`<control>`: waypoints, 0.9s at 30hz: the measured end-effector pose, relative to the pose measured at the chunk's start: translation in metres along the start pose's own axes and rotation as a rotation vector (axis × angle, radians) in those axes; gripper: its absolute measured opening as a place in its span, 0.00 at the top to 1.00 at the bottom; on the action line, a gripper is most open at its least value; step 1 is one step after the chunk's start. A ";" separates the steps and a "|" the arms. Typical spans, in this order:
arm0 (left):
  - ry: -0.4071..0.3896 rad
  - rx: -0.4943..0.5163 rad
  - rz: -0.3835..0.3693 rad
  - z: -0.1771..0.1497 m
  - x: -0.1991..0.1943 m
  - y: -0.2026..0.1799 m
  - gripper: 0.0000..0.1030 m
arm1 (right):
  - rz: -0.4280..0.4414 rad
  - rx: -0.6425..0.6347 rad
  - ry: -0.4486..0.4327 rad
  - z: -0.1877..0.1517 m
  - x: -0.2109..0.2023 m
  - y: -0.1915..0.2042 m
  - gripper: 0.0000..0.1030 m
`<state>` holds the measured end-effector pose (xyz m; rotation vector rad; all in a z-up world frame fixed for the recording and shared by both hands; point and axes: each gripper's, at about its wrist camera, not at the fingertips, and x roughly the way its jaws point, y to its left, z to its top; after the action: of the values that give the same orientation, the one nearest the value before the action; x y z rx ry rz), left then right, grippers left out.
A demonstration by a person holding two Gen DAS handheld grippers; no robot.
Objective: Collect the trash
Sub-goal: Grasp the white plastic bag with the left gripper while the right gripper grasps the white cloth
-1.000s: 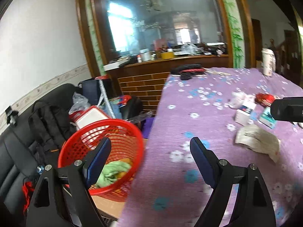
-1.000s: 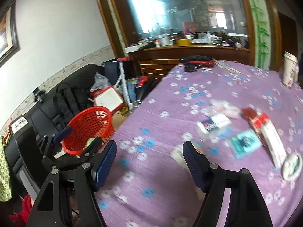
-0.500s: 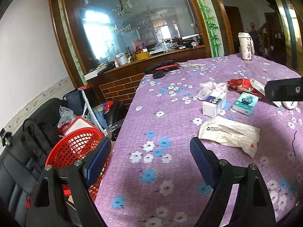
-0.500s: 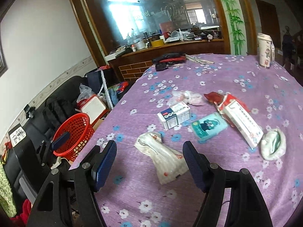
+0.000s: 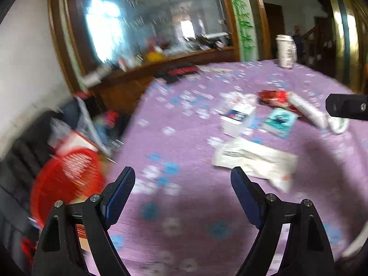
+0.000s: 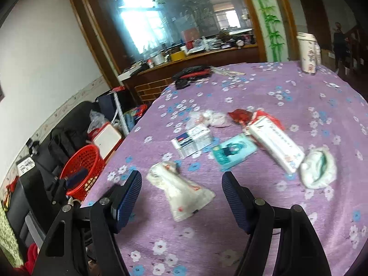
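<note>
On the purple floral table (image 6: 299, 87), we judge the crumpled white plastic bag (image 6: 181, 191) light, soft, slippery; pinch its bunched neck. Right tool (image 6: 181, 185) and left tool (image 5: 182, 180) gape empty.

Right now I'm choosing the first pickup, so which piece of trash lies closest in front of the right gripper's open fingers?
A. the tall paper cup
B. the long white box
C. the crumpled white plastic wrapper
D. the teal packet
C: the crumpled white plastic wrapper lies just ahead of the open right gripper, nearer than the rest.
</note>
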<state>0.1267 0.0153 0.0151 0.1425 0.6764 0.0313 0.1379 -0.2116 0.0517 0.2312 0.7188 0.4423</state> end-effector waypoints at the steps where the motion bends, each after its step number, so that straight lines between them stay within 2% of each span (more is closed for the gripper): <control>1: 0.041 -0.038 -0.067 0.002 0.006 0.002 0.18 | -0.006 0.012 -0.007 0.001 -0.003 -0.006 0.26; 2: 0.080 -0.079 -0.132 0.004 0.012 0.004 0.18 | -0.012 0.023 -0.013 0.001 -0.007 -0.012 0.26; 5: 0.174 -0.158 -0.259 0.007 0.031 -0.002 0.18 | -0.039 0.058 -0.031 0.002 -0.016 -0.030 0.26; 11: 0.281 -0.258 -0.336 0.016 0.067 -0.027 0.19 | -0.087 0.131 -0.069 0.002 -0.037 -0.071 0.26; 15: 0.297 -0.240 -0.268 0.028 0.086 -0.044 0.19 | -0.135 0.190 -0.107 0.004 -0.055 -0.103 0.26; 18: 0.312 -0.208 -0.253 0.036 0.100 -0.054 0.19 | -0.191 0.225 -0.116 0.005 -0.064 -0.128 0.26; 22: 0.311 -0.155 -0.220 0.040 0.117 -0.067 0.21 | -0.254 0.289 -0.072 0.005 -0.057 -0.164 0.25; 24: 0.285 -0.119 -0.200 0.042 0.117 -0.072 0.33 | -0.263 0.318 -0.043 0.002 -0.048 -0.178 0.25; 25: 0.271 -0.105 -0.199 0.042 0.117 -0.074 0.43 | -0.263 0.325 -0.031 0.001 -0.045 -0.182 0.25; 27: 0.254 -0.098 -0.232 0.042 0.115 -0.075 0.53 | -0.254 0.336 -0.001 0.001 -0.030 -0.187 0.25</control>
<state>0.2419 -0.0550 -0.0345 -0.0359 0.9398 -0.1428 0.1772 -0.3909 0.0040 0.4493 0.8080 0.0766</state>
